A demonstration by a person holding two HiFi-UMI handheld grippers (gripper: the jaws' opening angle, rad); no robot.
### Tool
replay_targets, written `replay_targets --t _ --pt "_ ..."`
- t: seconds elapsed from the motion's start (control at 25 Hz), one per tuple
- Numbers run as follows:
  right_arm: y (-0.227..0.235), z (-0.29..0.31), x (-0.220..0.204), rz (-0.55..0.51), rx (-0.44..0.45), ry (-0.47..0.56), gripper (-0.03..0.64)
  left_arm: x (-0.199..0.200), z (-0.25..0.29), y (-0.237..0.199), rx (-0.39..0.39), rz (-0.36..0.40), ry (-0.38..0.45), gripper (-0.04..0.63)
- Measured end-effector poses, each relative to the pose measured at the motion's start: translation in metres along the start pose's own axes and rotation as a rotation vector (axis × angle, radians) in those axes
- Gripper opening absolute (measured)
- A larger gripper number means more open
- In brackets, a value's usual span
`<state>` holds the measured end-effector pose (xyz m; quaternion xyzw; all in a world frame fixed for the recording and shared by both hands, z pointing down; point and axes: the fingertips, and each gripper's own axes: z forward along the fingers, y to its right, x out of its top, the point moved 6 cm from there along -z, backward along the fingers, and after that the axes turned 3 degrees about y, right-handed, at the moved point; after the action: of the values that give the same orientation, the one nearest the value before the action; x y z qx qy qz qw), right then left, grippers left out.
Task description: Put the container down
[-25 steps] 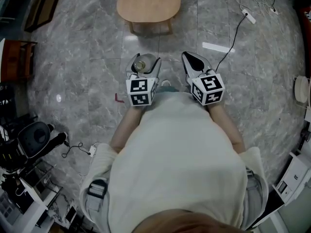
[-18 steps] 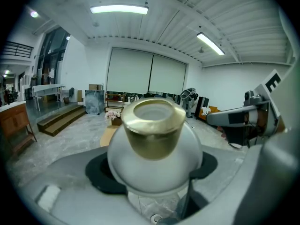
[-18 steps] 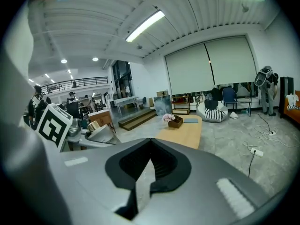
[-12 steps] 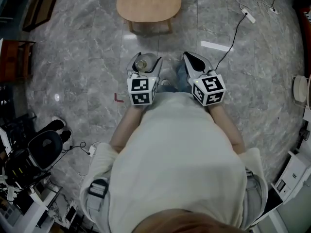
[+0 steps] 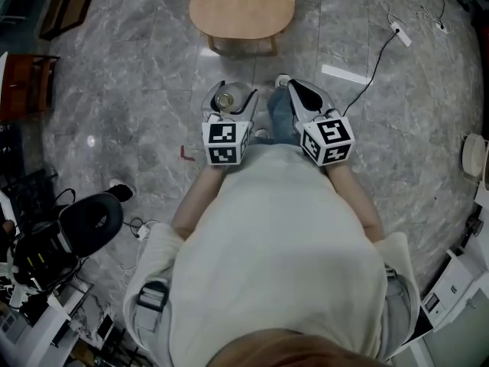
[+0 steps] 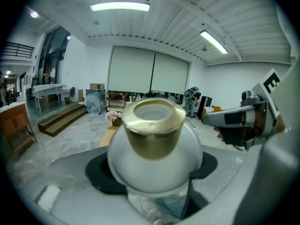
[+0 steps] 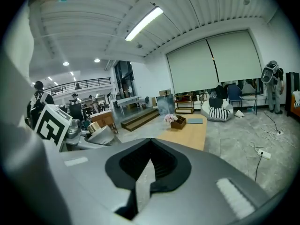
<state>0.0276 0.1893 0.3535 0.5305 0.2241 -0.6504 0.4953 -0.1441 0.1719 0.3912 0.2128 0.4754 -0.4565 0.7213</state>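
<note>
The left gripper point(image 5: 229, 102) is clamped around a round white container point(image 6: 154, 153) with a gold cap point(image 6: 153, 125), held above the grey marble floor point(image 5: 137, 90), while the right gripper point(image 5: 299, 94) just beside it has its jaws together with nothing between them, near a wooden table point(image 5: 243, 6).

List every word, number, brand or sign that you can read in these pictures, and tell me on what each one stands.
No readable text in any view.
Marker cubes: black-and-white square patterns only, no letters or numbers.
Container with gold cap: no label shows.
Anything printed farther off in the room is too small to read.
</note>
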Motion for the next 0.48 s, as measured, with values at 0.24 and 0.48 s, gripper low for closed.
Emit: replay_targets --t 0.24,0.48 --pt "0.034 0.036 0.033 -0.005 0.028 0.012 0.002 0.028 0.038 -0.011 0.026 -0.002 0.002 0.350" --pt "0.075 0.080 0.063 -0.008 0.057 0.010 0.002 0.055 0.091 -0.019 0.034 -0.013 0.001 0.350"
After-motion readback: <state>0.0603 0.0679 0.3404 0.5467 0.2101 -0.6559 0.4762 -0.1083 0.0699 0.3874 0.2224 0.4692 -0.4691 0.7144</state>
